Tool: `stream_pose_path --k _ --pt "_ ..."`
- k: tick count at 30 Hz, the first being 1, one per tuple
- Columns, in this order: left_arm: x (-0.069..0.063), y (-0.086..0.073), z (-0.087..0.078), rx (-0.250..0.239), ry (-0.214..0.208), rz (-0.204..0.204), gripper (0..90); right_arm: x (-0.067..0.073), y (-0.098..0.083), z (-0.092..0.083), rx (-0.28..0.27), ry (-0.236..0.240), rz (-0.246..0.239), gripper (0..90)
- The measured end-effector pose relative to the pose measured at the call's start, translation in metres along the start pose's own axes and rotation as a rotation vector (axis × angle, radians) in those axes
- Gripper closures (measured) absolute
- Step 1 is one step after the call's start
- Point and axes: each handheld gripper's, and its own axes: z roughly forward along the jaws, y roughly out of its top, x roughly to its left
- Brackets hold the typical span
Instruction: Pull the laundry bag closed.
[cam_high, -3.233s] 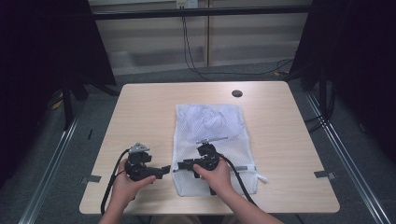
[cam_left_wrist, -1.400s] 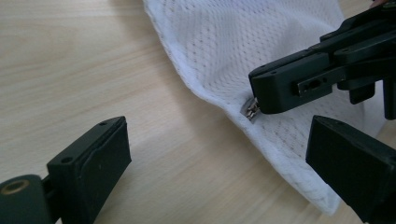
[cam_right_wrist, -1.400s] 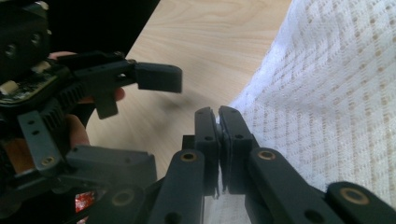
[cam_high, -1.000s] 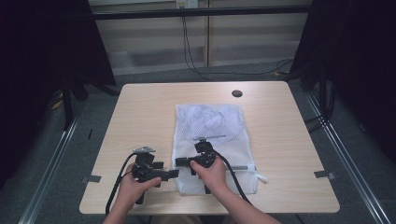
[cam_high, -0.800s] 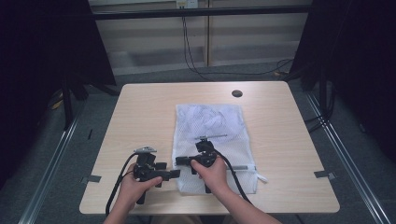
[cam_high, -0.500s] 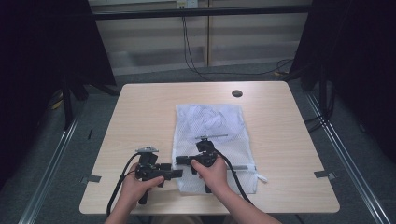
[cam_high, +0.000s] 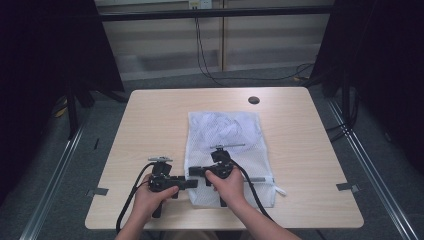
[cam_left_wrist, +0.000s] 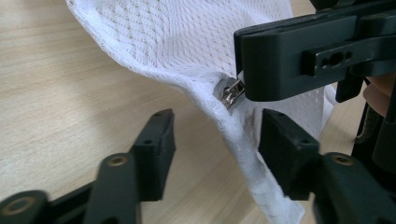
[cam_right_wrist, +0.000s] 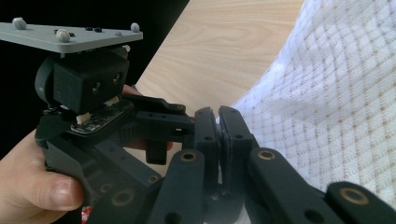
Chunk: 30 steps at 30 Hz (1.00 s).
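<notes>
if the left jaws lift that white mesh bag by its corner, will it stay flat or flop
Likely flop: the mesh bag already drapes in a soft fold where the right gripper pinches its edge by the zipper pull. It probably weighs little, being thin open netting. The left gripper, whose jaws have just been closing around the hem, may slip on so thin a hem.

A light wooden table (cam_high: 150, 130) with rounded corners stands on a grey floor (cam_high: 360, 125). A white mesh bag (cam_high: 225, 135) lies flat on its middle, reaching toward the near edge. A small dark round hole (cam_high: 254, 100) sits near the far edge.
</notes>
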Motion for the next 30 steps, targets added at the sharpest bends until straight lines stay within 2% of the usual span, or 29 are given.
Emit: stream_pose_path --k 1,4,9,15,24,30 --pt "-0.0002 0.0001 0.0004 0.004 0.004 0.012 50.1 -0.0001 0.0002 -0.0008 -0.004 0.003 0.002 87.6" --pt "0.0 0.0005 0.0015 0.005 0.001 0.009 53.6 0.0 0.0001 -0.0015 -0.004 0.002 0.002 87.6" --pt "-0.0002 0.0013 0.0021 0.01 -0.027 0.004 62.8 -0.0006 0.0002 -0.0025 -0.011 0.007 0.012 87.6" --pt "0.0001 0.0018 0.002 0.009 -0.042 0.012 71.3 0.0002 -0.0004 -0.0021 -0.01 0.011 0.017 87.6" --pt "0.0002 0.0027 0.0005 0.006 -0.059 -0.005 85.4 0.0006 -0.0007 -0.0021 -0.009 0.017 0.018 87.6" --pt "-0.0009 0.0034 -0.0006 0.009 -0.054 -0.035 87.3 0.0003 0.0002 -0.0044 -0.01 0.026 0.025 87.6"
